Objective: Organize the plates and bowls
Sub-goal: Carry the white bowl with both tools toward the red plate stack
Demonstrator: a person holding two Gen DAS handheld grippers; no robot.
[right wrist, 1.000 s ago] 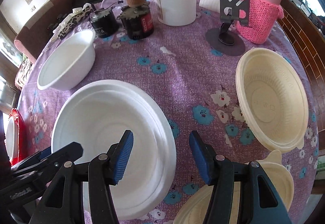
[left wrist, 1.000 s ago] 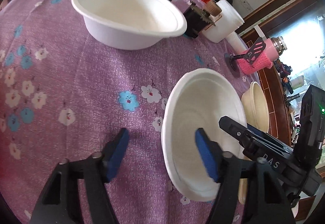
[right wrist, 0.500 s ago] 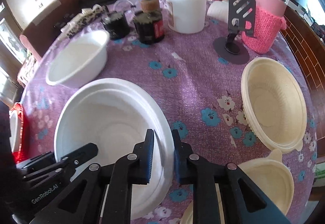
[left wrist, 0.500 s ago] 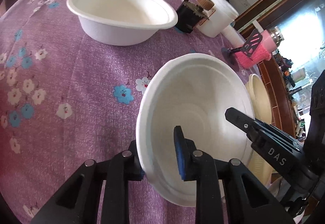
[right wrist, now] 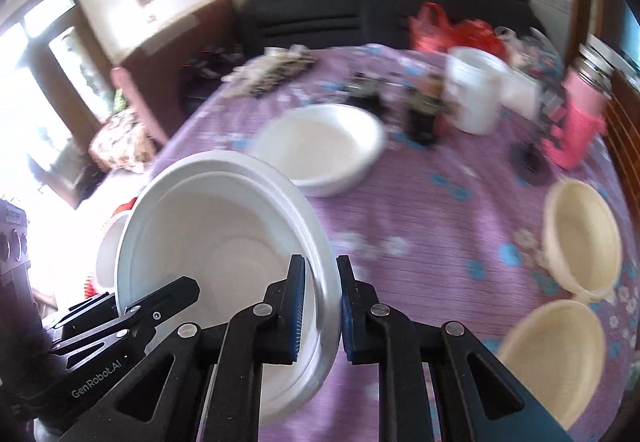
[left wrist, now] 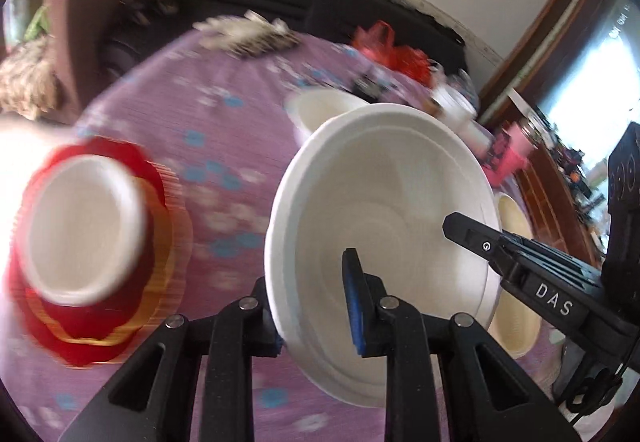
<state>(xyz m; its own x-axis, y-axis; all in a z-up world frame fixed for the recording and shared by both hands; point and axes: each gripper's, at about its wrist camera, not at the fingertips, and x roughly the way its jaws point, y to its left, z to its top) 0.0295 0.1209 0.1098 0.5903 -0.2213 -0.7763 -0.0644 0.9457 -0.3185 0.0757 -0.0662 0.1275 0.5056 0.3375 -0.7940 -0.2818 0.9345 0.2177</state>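
Note:
A large white bowl is lifted off the purple flowered table, held by both grippers. My left gripper is shut on its left rim; my right gripper is shut on its right rim, also seen in the right wrist view. A smaller white bowl sits on a red plate at the left. Another white bowl stands further back on the table. Two cream bowls lie at the right.
At the back of the table stand a white jar, dark jars, a pink-sleeved flask and a red bag. A dark sofa runs behind the table.
Both grippers closed on the large white bowl's rim and lifted it off the table, swinging left; the red plate with its white bowl came into the left wrist view.

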